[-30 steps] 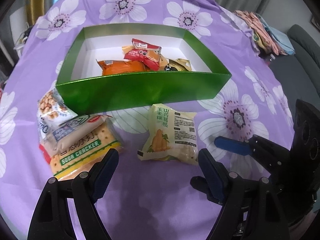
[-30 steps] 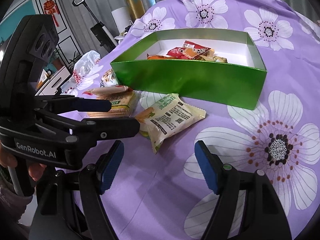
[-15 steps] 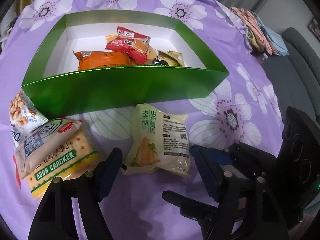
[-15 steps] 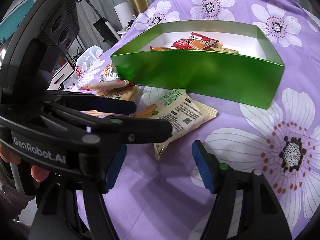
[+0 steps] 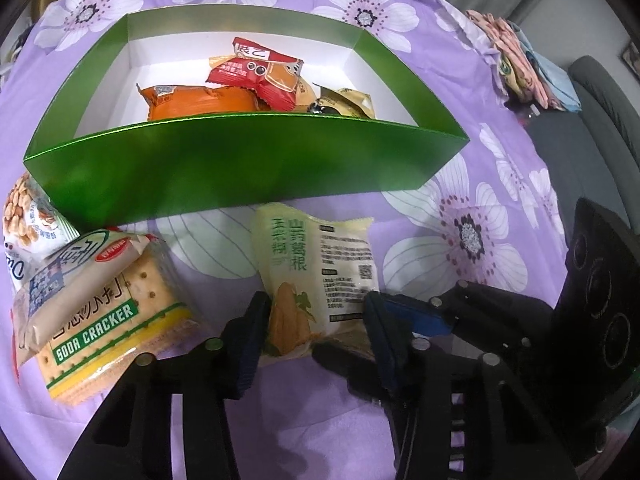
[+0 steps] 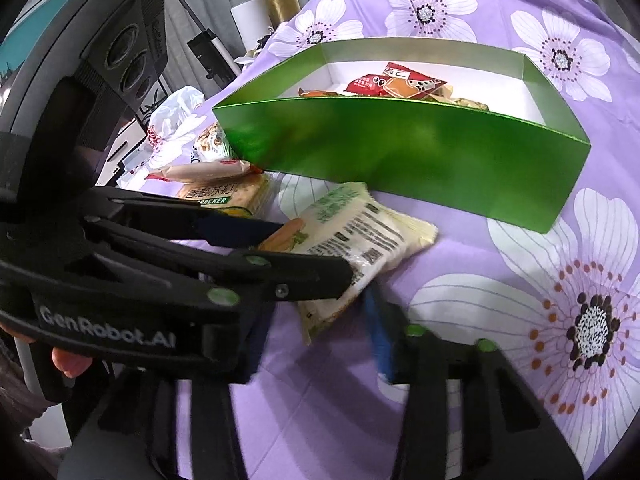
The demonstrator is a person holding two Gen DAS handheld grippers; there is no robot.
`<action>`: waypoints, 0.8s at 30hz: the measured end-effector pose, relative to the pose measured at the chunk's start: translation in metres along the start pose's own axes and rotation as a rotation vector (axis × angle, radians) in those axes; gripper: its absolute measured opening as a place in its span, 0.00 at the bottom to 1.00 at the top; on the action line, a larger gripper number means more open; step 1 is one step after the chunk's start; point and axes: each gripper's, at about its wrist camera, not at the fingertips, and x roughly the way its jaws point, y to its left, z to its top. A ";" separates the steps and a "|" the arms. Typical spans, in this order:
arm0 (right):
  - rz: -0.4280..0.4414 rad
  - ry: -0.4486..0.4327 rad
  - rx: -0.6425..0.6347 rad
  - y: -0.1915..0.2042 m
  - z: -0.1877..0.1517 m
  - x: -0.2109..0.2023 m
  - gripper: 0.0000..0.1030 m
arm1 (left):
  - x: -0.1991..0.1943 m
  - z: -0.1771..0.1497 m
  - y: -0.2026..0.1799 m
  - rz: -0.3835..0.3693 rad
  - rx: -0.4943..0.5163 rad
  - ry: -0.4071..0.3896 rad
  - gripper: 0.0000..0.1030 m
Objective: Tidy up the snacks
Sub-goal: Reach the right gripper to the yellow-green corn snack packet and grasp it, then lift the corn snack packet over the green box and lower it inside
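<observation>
A pale yellow corn snack packet (image 5: pixel 320 264) lies on the purple flowered cloth just in front of the green box (image 5: pixel 240 168). My left gripper (image 5: pixel 316 336) straddles the packet's near end. Its jaws are closing, and both pads touch the packet's sides. My right gripper (image 6: pixel 316 336) comes in from the right, also closing, with the packet's near corner (image 6: pixel 320 316) between its fingers. Cloth still shows beside its right pad (image 6: pixel 380 336), and its left finger is hidden behind the left gripper (image 6: pixel 308 252). The box holds a red packet (image 5: pixel 260 68) and an orange one (image 5: pixel 200 100).
A soda cracker pack (image 5: pixel 112 316) with a smaller packet on top, and a peanut bag (image 5: pixel 28 216), lie left of the yellow packet. A white plastic bag (image 6: pixel 176 120) sits at the table's far left edge. Folded cloths (image 5: pixel 520 60) and a grey sofa (image 5: pixel 580 140) are at the right.
Both grippers have narrowed from wide open. The left one moved forward and down until its pads met the yellow packet's near end. The right gripper stayed about where it was.
</observation>
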 end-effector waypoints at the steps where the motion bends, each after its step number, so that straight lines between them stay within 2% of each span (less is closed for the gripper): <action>1: -0.003 -0.001 0.001 -0.001 0.000 0.000 0.32 | 0.000 -0.001 -0.001 0.003 0.006 -0.001 0.42; 10: 0.013 -0.018 -0.011 0.001 -0.003 -0.006 0.24 | -0.009 -0.006 -0.009 -0.001 0.019 -0.027 0.37; 24: -0.003 -0.108 -0.095 0.022 -0.004 -0.043 0.23 | -0.044 -0.012 -0.030 0.000 0.029 -0.114 0.37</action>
